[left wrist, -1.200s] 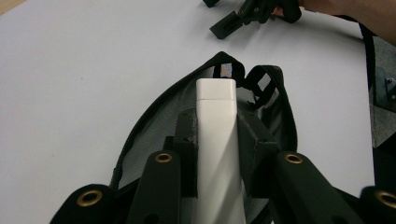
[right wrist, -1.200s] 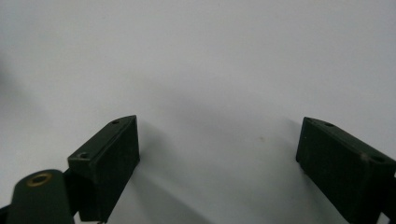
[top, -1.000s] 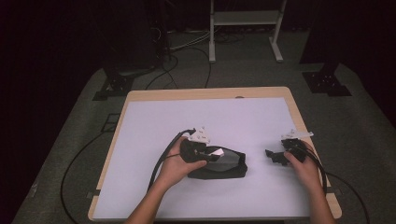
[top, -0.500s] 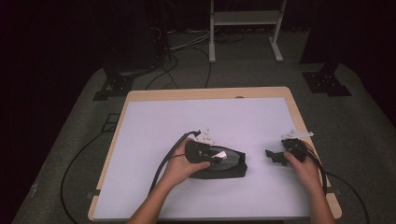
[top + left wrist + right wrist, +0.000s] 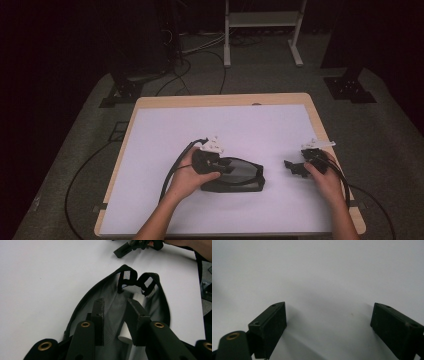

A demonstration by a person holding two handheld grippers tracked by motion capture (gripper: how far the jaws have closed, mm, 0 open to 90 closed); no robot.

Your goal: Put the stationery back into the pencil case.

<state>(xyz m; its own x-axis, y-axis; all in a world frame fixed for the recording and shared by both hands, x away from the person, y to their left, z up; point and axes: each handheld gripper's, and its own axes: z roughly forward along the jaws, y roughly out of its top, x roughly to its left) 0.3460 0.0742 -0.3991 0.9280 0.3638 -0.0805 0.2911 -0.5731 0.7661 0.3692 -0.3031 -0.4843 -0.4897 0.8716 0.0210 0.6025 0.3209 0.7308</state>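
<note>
Since the earlier frame, the left gripper (image 5: 227,167) has slid a little toward 3 o'clock over the black mesh pouch (image 5: 235,177), and the pouch's shape under it has shifted slightly; the right gripper (image 5: 295,167) lies where it was. From above, the pouch sits on the white desk (image 5: 165,135) at about 6 o'clock from its middle, with the left hand (image 5: 190,177) at the pouch's 9 o'clock end. In the left gripper view the gripper (image 5: 115,312) has its jaws narrow, nearly closed, having just parted a touch, standing over the grey mesh with a white cylinder (image 5: 132,317) inside the pouch (image 5: 110,290) beside the jaw at 3 o'clock; whether the pads pinch the mesh cannot be told. Two black strap loops (image 5: 136,280) close the pouch's far end. At 3 o'clock from the pouch, well apart, the right hand (image 5: 325,175) rests its gripper on the desk, jaws wide with only bare desk (image 5: 324,277) between them.
</note>
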